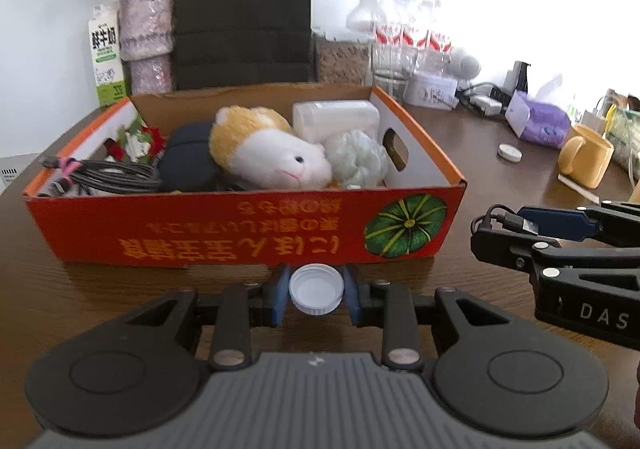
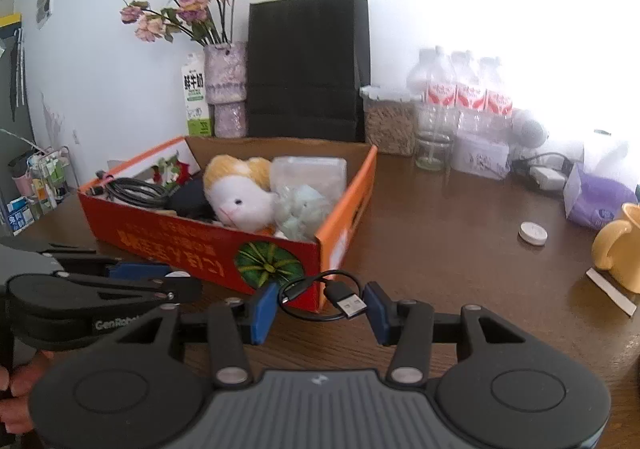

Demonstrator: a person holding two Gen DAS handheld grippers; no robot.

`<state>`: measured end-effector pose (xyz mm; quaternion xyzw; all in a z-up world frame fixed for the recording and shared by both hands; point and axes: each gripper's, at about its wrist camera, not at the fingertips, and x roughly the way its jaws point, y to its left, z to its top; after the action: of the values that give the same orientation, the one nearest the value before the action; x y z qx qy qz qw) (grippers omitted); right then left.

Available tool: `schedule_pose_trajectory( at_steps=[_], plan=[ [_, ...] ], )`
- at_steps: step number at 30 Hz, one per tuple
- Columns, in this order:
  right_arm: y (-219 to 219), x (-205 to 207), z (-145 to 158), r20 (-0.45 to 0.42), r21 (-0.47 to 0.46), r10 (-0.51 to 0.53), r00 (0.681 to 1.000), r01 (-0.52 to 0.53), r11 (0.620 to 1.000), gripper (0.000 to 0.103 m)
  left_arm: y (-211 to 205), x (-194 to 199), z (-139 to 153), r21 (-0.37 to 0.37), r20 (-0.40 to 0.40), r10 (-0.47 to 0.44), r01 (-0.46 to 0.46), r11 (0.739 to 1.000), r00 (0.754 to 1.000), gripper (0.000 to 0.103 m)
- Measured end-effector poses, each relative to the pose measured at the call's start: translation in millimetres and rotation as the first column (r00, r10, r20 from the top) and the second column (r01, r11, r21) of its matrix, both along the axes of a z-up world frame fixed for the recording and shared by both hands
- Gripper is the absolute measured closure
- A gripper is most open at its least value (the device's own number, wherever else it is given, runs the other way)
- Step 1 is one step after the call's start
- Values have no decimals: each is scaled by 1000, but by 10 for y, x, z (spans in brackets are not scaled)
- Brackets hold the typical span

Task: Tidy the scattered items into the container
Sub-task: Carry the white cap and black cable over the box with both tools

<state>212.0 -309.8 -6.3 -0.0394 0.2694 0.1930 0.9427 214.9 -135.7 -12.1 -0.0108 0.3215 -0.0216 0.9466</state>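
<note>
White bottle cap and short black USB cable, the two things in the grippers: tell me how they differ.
The white bottle cap is round and rigid; the short black USB cable is a thin, floppy loop. The cap fills the gap between the left gripper pads; the cable sits between the right gripper pads, which stand wider apart. Both are gripped in front of the orange box, not yet inside it.

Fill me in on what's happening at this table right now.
A person is tidying loose items into the orange cardboard box with two handheld grippers. The left gripper is shut on a white bottle cap, just in front of the box. The right gripper grips a short black USB cable. The box already holds a plush toy and coiled cables. A white disc remains on the table.
</note>
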Motion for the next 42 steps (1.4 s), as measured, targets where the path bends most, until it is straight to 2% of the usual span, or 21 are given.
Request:
schedule_pose_trajectory(
  at_steps=[11, 21, 27, 35, 42],
  plan=[
    [428, -116, 299, 85, 22, 10, 996, -12, 1000, 56, 471, -265, 440, -29, 131, 3, 0, 1000, 991, 74],
    [846, 180, 450, 105, 39, 6, 995, -10, 999, 56, 860, -51, 693, -40, 216, 30, -22, 999, 976, 74],
    [997, 425, 432, 92, 36, -18, 996, 14, 999, 56, 1032, 170, 691, -90, 223, 48, -28, 996, 974, 74],
    [1082, 739, 291, 61, 45, -56, 997, 54, 998, 56, 1152, 532, 563, -116, 203, 92, -69, 991, 975, 74],
    [1040, 897, 153, 34, 50, -77, 996, 76, 996, 56, 1175, 721, 360, -80, 186, 98, -85, 993, 978, 74]
  ],
)
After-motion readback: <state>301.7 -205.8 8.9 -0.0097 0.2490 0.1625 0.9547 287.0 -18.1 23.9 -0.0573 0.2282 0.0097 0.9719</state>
